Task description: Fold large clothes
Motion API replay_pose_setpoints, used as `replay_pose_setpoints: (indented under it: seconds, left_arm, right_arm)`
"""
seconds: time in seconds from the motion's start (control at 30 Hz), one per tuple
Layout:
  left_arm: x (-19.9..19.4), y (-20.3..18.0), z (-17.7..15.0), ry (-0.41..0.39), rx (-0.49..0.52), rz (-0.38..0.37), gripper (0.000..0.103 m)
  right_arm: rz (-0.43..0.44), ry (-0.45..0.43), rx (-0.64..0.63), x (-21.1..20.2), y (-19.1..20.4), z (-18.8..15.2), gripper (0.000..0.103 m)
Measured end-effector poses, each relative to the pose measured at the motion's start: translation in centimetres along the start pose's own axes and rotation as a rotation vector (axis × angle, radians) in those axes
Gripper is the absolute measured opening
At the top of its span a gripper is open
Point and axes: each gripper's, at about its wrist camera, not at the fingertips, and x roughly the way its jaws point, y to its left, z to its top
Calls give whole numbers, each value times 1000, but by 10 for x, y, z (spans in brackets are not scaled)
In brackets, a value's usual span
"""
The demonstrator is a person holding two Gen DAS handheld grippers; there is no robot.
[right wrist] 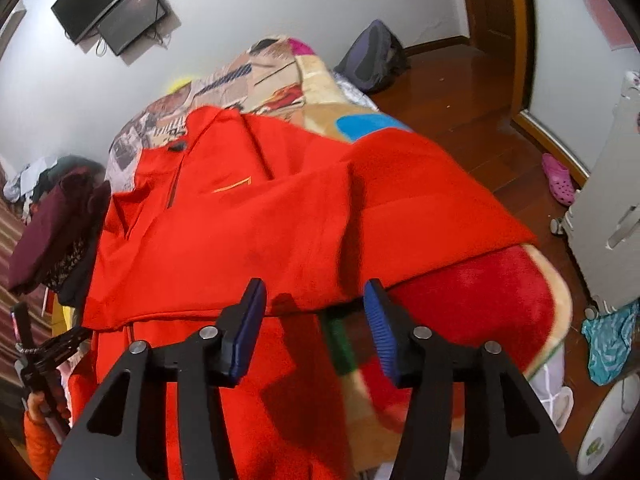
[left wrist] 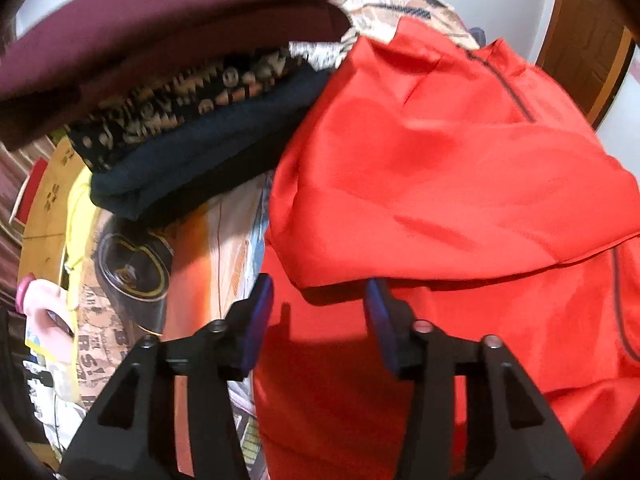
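**Red top doubled over on the bed, both tongs let go**

The red garment (right wrist: 248,220) lies spread on the bed (right wrist: 500,300), over a patterned blanket, with its upper part, collar and zip, folded down across the lower part. The folded edge runs crosswise just ahead of both tools, which is likely why they hover there: that edge is where the cloth would have been carried and laid.

The left tongs (left wrist: 320,312) stand released, blue pads apart, nothing between them; only red cloth lies beneath. The right tongs (right wrist: 316,312) are likewise released and empty, poised over the right end of the same fold, where the cloth meets the blanket's red patch.

Beside the garment's left side sits a stack of folded clothes (left wrist: 168,92), maroon on top, patterned and dark pieces under it. It probably serves as the finished pile, kept close so a folded piece need only travel a short way.

By my reading, one fold is laid and further folds remain.
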Motion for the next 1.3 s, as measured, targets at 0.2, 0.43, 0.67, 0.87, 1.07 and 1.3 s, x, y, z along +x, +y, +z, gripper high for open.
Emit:
replay_pose_setpoints:
  seconds: [0.2, 0.43, 0.67, 0.87, 1.07, 1.3]
  left_arm:
    - [-36, -14, 21, -100, 11, -10, 62]
    - [-46, -43, 58, -162, 21, -61, 67]
    - [-14, -80, 74, -67, 28, -174, 67]
    - [26, -102, 69, 86, -17, -286, 67]
    - [42, -110, 66, 113, -37, -280, 67]
    - [45, -114, 66, 96, -32, -255, 67]
  right_arm:
    - [-22, -63, 81, -21, -28, 11, 53]
    - [-83, -105, 197, -17, -66, 26, 55]
    - [-7, -18, 359, 22, -105, 28, 55]
    - [93, 11, 471, 42, -127, 30, 55]
    - [112, 31, 548, 65, -147, 44, 55]
    - [28, 46, 581, 84, -163, 57, 34]
